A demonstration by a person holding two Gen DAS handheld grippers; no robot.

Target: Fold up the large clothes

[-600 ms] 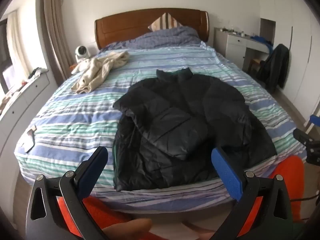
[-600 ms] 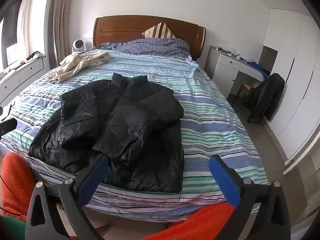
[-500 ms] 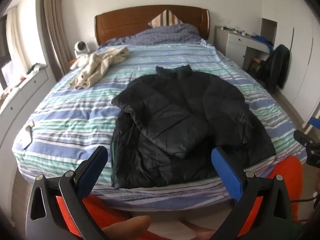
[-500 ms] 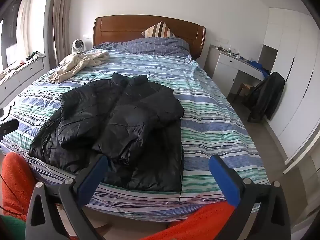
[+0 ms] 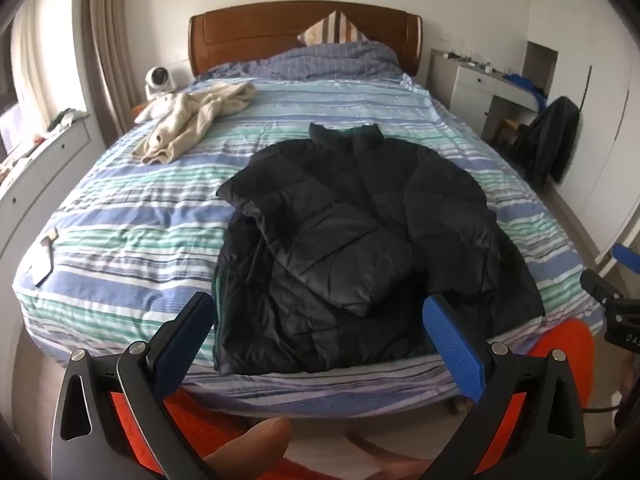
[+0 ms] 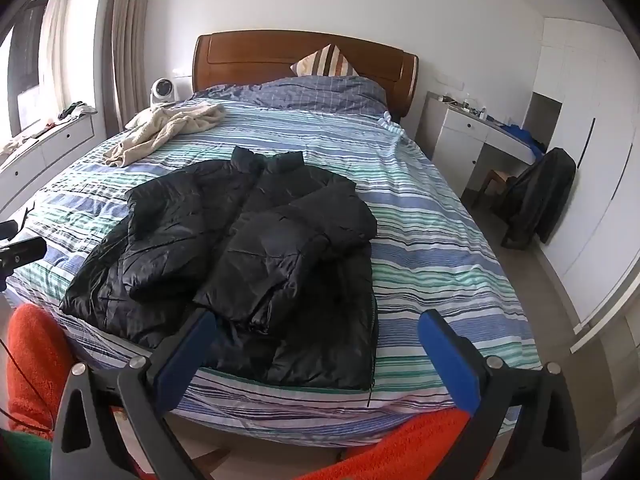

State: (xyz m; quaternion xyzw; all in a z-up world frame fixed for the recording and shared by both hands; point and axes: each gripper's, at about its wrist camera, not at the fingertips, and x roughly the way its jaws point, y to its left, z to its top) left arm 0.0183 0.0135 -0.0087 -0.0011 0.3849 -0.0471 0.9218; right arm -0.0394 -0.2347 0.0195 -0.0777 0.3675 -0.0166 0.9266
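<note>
A black puffer jacket (image 5: 360, 240) lies on the striped bed (image 5: 120, 248), collar toward the headboard, both sleeves folded across its front. It also shows in the right wrist view (image 6: 248, 256). My left gripper (image 5: 320, 336) is open and empty, held off the foot of the bed in front of the jacket's hem. My right gripper (image 6: 316, 348) is open and empty, also short of the bed's foot edge, near the jacket's right hem corner. Neither gripper touches the jacket.
A beige garment (image 5: 192, 120) lies crumpled at the bed's far left. A small object (image 5: 44, 256) lies on the bed's left edge. A white desk (image 6: 480, 136) and a chair with a dark coat (image 6: 540, 196) stand to the right. Orange fabric (image 6: 32, 360) is beneath the grippers.
Both views have shifted only slightly; the left gripper has drawn back a little from the bed. The jacket has not moved. Both grippers stay open.
</note>
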